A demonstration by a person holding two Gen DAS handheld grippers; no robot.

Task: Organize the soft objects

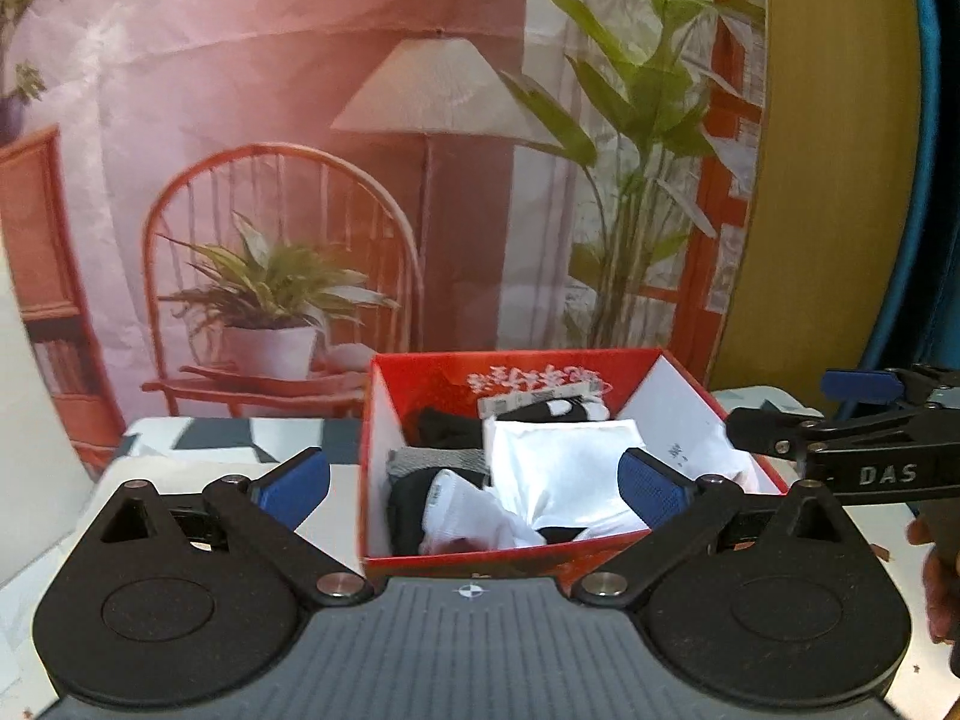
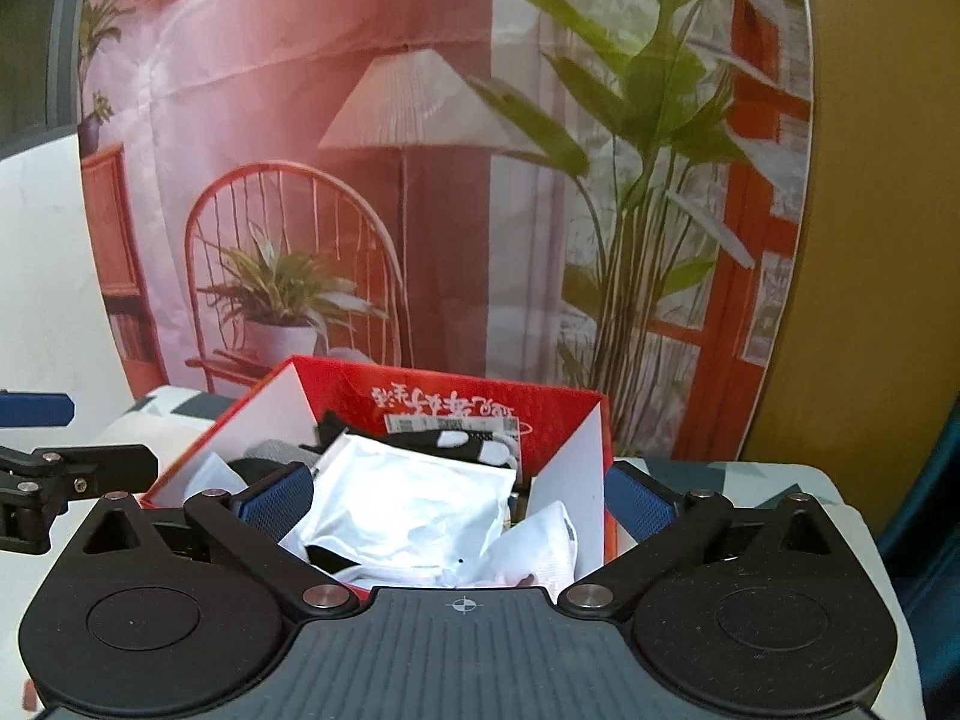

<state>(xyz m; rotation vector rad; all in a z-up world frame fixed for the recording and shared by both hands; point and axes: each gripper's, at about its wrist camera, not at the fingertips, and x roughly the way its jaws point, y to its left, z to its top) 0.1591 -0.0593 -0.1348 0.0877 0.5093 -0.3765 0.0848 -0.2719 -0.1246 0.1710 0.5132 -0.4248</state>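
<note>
Both grippers, left gripper (image 1: 474,480) and right gripper (image 2: 459,501), gape empty, tilted down over the red box (image 1: 540,558).

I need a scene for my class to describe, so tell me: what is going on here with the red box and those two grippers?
A person holds a gripper in each hand over a red box on a table. The left gripper and the right gripper are both open and hold nothing. The box already contains a white packet and black, grey and white soft items, probably socks.
</note>
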